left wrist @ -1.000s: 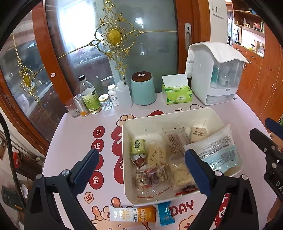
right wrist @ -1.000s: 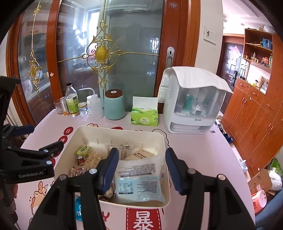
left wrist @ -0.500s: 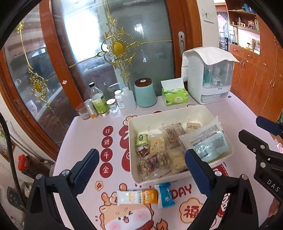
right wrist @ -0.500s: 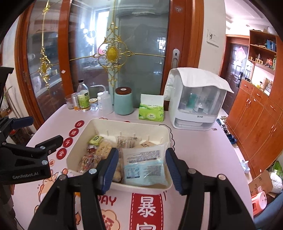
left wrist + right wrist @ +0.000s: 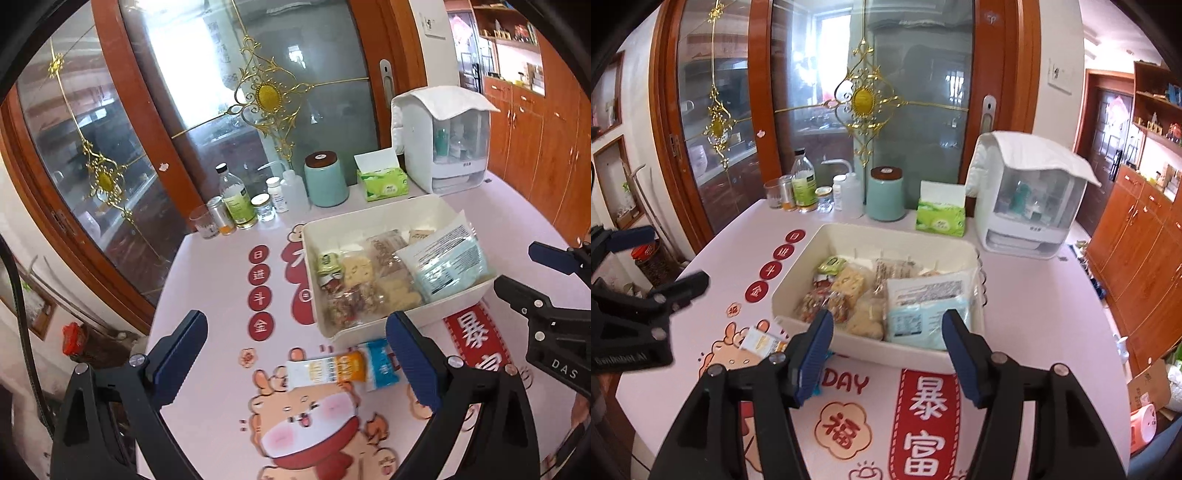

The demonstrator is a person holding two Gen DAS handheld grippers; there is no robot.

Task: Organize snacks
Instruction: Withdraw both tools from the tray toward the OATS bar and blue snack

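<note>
Pulling back: both grippers sit farther from the bin (image 5: pixel 964 254) than 1 s ago, w/ more counter (image 5: pixel 221 317) in view. Left gripper (image 5: pixel 295 354): fingers wide, nothing between. Right gripper (image 5: pixel 886 347): fingers have just been opening, empty. Bin holds most snacks; two bars (image 5: pixel 343 367) lie on counter just near of bin, prob. next to go in.

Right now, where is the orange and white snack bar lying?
In the left wrist view, the orange and white snack bar lies on the table, outside the white bin, beside a blue packet.
</note>
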